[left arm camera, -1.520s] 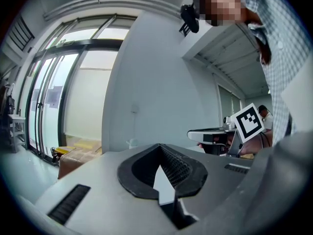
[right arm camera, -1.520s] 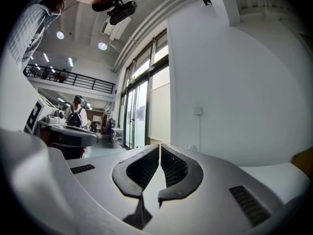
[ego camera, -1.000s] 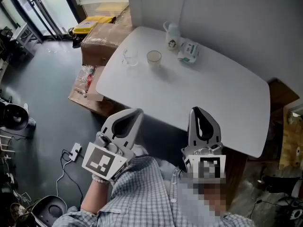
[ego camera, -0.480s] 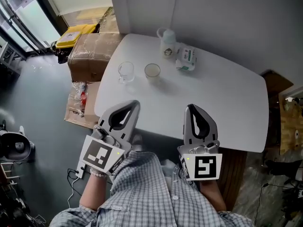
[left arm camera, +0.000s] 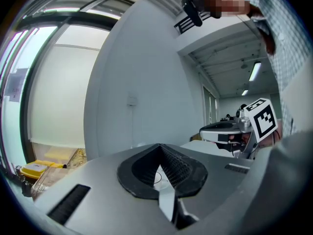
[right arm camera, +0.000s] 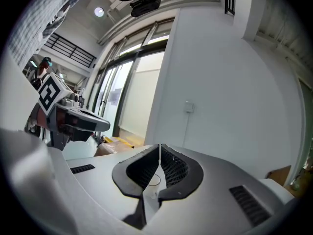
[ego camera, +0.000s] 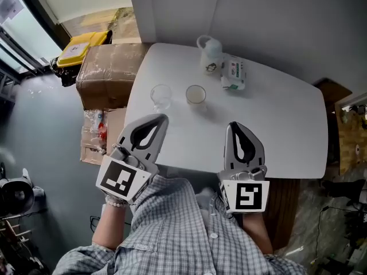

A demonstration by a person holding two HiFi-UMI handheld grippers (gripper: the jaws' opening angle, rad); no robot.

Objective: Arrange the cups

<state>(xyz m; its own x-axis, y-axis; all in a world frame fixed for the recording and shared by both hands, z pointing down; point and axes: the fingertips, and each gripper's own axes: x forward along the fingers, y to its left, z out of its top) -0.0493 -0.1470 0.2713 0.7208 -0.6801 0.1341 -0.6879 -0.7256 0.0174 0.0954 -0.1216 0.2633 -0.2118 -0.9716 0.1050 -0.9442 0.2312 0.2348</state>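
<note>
On the white table [ego camera: 275,125], a clear glass cup [ego camera: 161,95] and a beige cup [ego camera: 196,94] stand side by side at the left. Behind them are a white mug with a handle [ego camera: 210,53] and a white carton [ego camera: 233,74]. My left gripper [ego camera: 157,119] is shut and empty, its tip over the table's near edge just short of the glass cup. The right gripper [ego camera: 236,126] is also shut and empty, over the near edge right of the beige cup. In the left gripper view the meshed jaws [left arm camera: 160,146] meet; in the right gripper view [right arm camera: 159,146] likewise.
A taped cardboard box [ego camera: 106,73] and a yellow box [ego camera: 80,43] sit on the floor left of the table, with packaged items [ego camera: 97,128] below them. A grey wall runs behind the table. A brown unit [ego camera: 338,96] stands at the right.
Both grippers have moved forward from in front of the table until their tips lie over its near edge. Their jaws stayed shut. The cups have not moved on the table.
</note>
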